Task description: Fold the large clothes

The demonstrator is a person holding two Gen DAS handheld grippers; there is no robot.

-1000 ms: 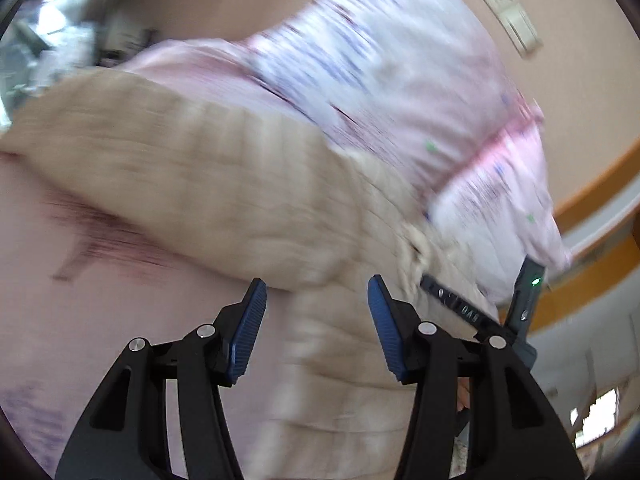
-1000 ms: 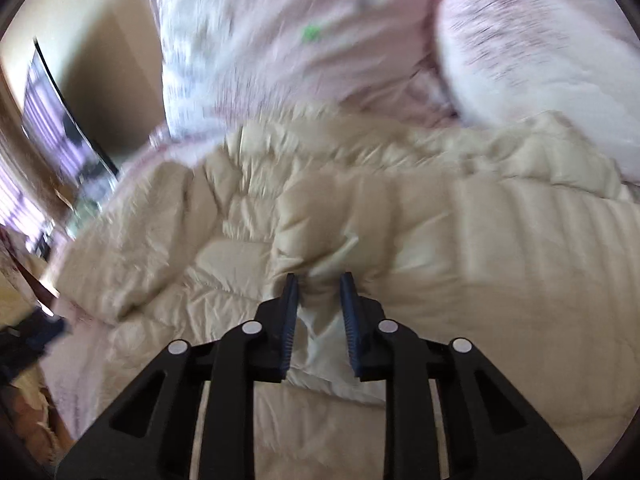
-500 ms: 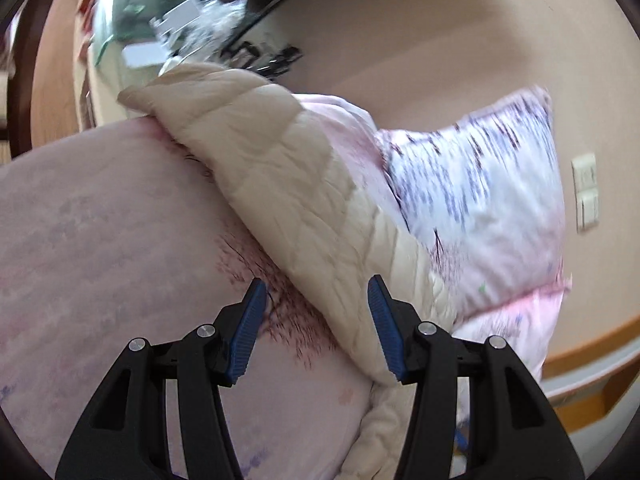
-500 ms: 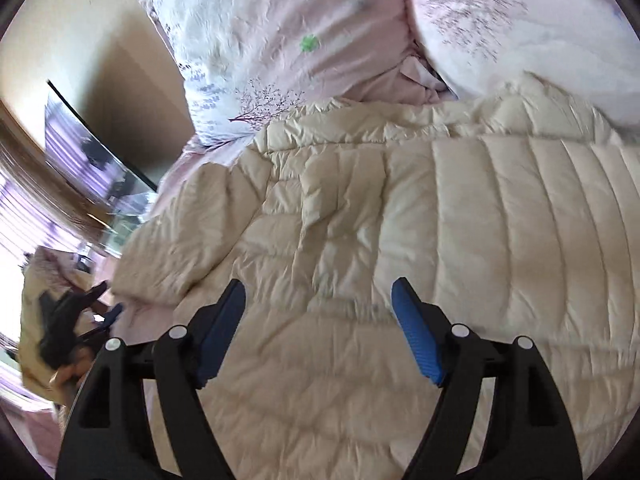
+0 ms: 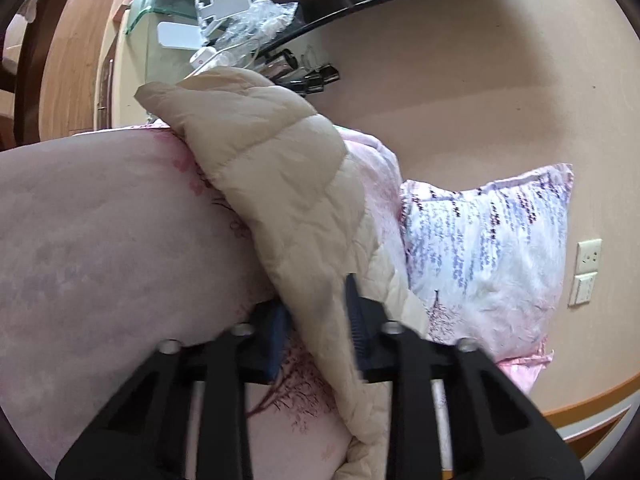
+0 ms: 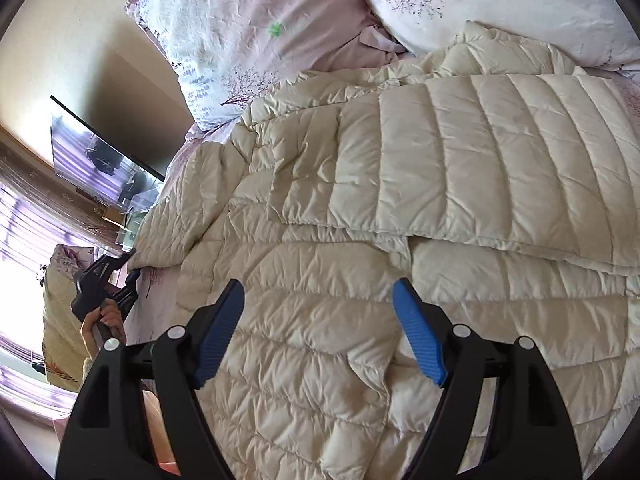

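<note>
While L gripper (image 5: 316,320) clamps 1 cream jacket's (image 6: 360,280) sleeve, R gripper (image 6: 320,332) gapes above; 2 pillows (image 6: 256,32).

– What can't you make out on the left side?

– The left tongs (image 5: 316,328) are motion-blurred, and the cream quilted jacket (image 5: 280,200) covers most of the left blue pad (image 5: 276,336). Its lower end runs off the bottom edge.

– And from the right wrist?

– The jacket spills past the right and bottom edges. The hand (image 6: 105,320) by the bed's (image 6: 352,48) edge is small and half hidden.
</note>
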